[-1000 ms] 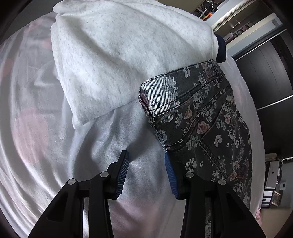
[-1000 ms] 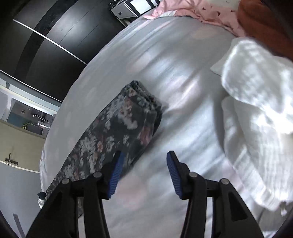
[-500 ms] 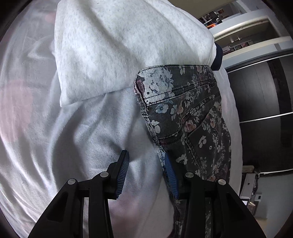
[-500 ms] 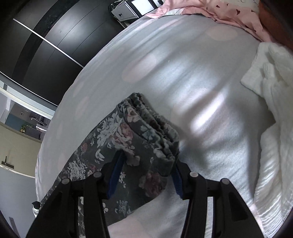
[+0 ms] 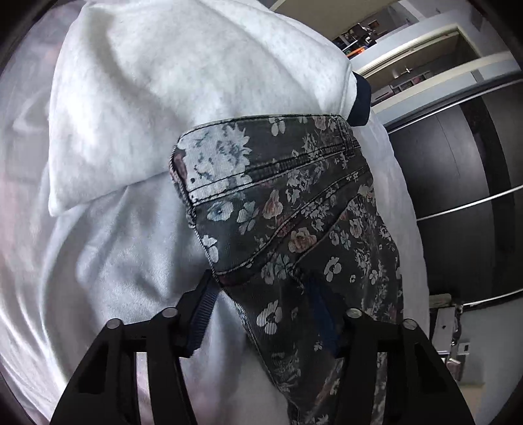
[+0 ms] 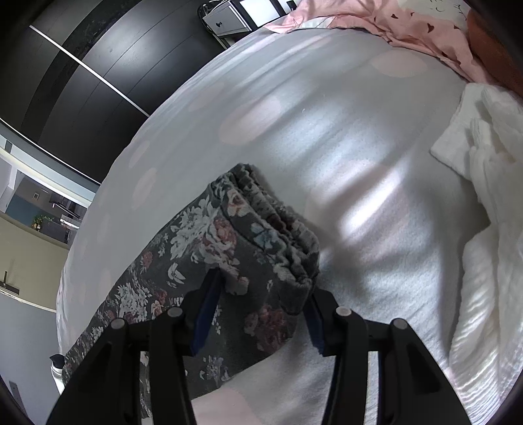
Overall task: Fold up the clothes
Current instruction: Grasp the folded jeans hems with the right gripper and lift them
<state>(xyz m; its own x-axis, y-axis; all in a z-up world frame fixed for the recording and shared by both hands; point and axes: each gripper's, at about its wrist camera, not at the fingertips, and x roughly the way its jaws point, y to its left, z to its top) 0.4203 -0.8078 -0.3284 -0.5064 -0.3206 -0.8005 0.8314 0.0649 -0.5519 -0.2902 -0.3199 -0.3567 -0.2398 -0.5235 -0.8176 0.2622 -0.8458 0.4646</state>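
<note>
Dark floral jeans (image 5: 294, 222) lie lengthwise on the pale bed sheet (image 5: 108, 287). In the left wrist view the waistband end lies between the open fingers of my left gripper (image 5: 261, 310); the right finger is partly hidden under the fabric. In the right wrist view the stacked leg hems of the jeans (image 6: 261, 248) lie between the open fingers of my right gripper (image 6: 258, 314). Neither gripper has closed on the cloth.
A light grey sweatshirt (image 5: 183, 85) with a navy cuff lies just beyond the waistband. White textured cloth (image 6: 483, 229) lies at the right, a pink garment (image 6: 402, 26) at the far end of the bed. Dark wardrobe doors (image 6: 81, 75) stand past the bed edge.
Both grippers have moved onto the jeans: the left slid right so the waistband now lies between its fingers, the right moved left and forward over the hems. Both stay open.
</note>
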